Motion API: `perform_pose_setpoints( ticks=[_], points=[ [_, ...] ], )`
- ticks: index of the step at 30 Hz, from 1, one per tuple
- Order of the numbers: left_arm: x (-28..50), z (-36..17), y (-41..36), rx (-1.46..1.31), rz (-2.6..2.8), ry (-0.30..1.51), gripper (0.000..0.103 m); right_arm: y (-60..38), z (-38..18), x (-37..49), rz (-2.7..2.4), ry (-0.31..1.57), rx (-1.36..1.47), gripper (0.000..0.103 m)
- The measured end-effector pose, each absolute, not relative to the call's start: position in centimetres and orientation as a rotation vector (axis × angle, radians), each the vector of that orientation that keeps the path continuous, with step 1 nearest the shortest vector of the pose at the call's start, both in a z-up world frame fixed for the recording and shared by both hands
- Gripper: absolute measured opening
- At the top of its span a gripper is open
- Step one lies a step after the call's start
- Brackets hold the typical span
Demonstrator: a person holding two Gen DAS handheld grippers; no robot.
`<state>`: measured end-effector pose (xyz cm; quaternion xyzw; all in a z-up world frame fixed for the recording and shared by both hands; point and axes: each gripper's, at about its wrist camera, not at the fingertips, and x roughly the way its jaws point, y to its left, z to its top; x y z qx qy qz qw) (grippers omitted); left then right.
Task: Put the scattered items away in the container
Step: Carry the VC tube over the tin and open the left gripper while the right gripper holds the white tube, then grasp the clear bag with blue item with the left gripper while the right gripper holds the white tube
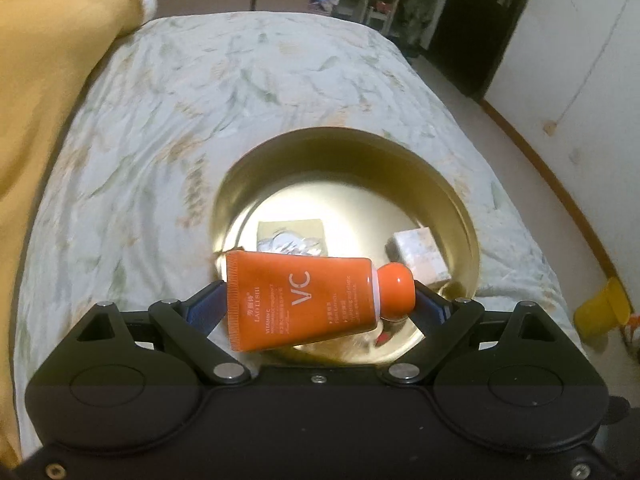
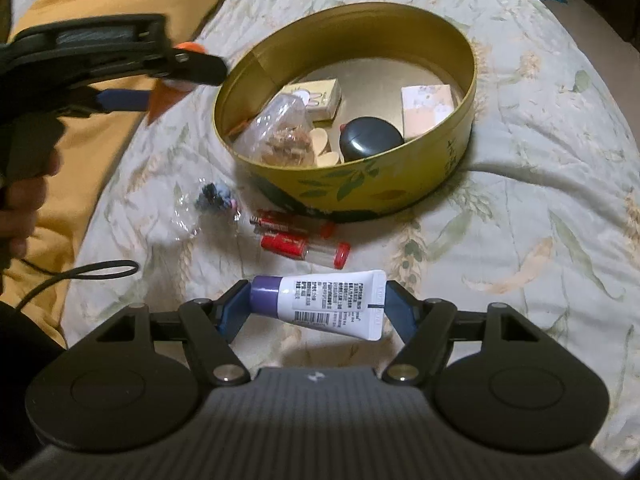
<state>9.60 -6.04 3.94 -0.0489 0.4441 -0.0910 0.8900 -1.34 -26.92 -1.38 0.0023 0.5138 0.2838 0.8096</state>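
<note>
Floral-quilted bed (image 2: 520, 160) carries the round gold tin (image 2: 440, 172). Left tongs (image 1: 320, 300) grip an orange tube (image 1: 304, 300) crosswise above the tin's near rim, long axis L-R, cap pointing right. Right tongs (image 2: 316, 308) clamp a white tube (image 2: 332, 304) end-to-end w/ purple cap left, held level over the bed short of the tin.

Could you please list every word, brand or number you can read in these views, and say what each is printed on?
"VC": large letters on the orange tube held in the left tool.
"VITAMIN C": small print on the same tube.
"LAI LI SHI": apparent brand there, blurred, uncertain.
White tube in the right tool: barcode and print, too small to read.
Red vials: unreadable.
</note>
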Motion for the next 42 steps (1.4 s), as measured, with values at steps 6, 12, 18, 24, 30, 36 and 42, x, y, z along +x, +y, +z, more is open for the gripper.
perform_pose_setpoints(
  ticks=[6, 12, 18, 24, 30, 36, 42],
  points=[
    [13.3, 3.0, -9.5, -0.031, -0.202, 0.945, 0.093, -27.7, -1.8, -0.3, 0.600, 1.115, 0.061, 0.073],
    [15.1, 2.9, -9.8, -0.040, -0.177, 0.942, 0.101, -28.1, -2.3, 0.4, 0.600, 1.140, 0.096, 0.073],
    [14.5, 3.2, -7.2, -0.024, -0.159, 0.943, 0.101, -28.5, -2.2, 0.9, 0.596, 1.138, 0.129, 0.073],
    [12.6, 1.7, -3.6, -0.009, -0.130, 0.990, 0.101, -29.0, -2.2, 1.0, 0.580, 1.135, 0.152, 0.073],
    [10.5, -0.9, -1.6, 0.018, -0.123, 1.047, 0.101, -29.2, -2.1, 1.2, 0.570, 1.135, 0.161, 0.073],
    [9.2, -3.9, -1.0, 0.020, -0.112, 1.102, 0.101, -29.4, -2.2, 1.4, 0.554, 1.139, 0.174, 0.073],
    [8.8, -6.4, -1.1, 0.023, -0.100, 1.153, 0.097, -29.4, -2.4, 1.5, 0.550, 1.142, 0.178, 0.073]
  ],
)
